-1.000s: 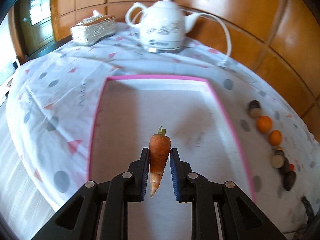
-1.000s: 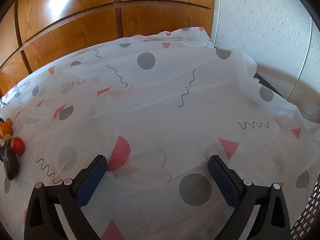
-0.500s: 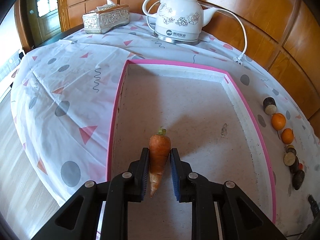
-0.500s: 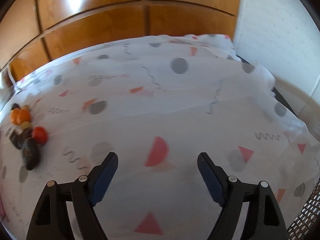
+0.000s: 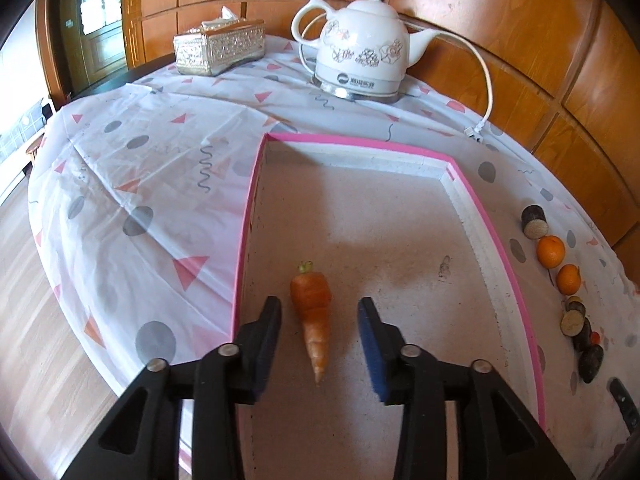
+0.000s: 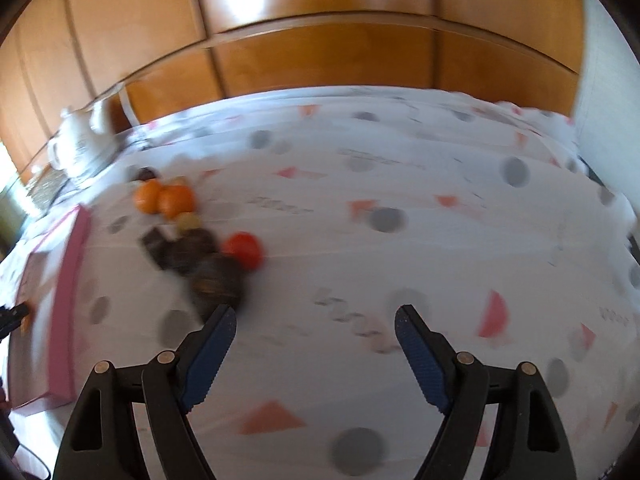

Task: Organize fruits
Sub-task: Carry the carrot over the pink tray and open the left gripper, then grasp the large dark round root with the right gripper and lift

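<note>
**Carrot Freed in the Pink-Rimmed Tray**

The carrot (image 5: 313, 312) is seen lying on the speckled floor of the pink-rimmed tray (image 5: 494, 248), near its left wall, green stub pointing away and thin tip toward the camera. The left gripper (image 5: 319, 318) is caught with its jaws opening; the carrot is flanked by both blue pads, yet a clear gap is left on each side, so nothing is gripped.

To the right of the tray, a row of produce is laid out on the patterned tablecloth (image 5: 132, 184): a dark cut piece (image 5: 535, 221), two oranges (image 5: 551, 251), and further dark pieces nearer the table edge. A white kettle (image 5: 360, 64) and a silver tissue box (image 5: 220, 50) are set at the far side.

In the blurred right wrist view, the right gripper (image 6: 315, 322) is held spread wide above the cloth with nothing between its fingers. The same produce cluster is shown just beyond its left finger, including a red tomato (image 6: 244, 249) and a dark lump (image 6: 218, 280).
</note>
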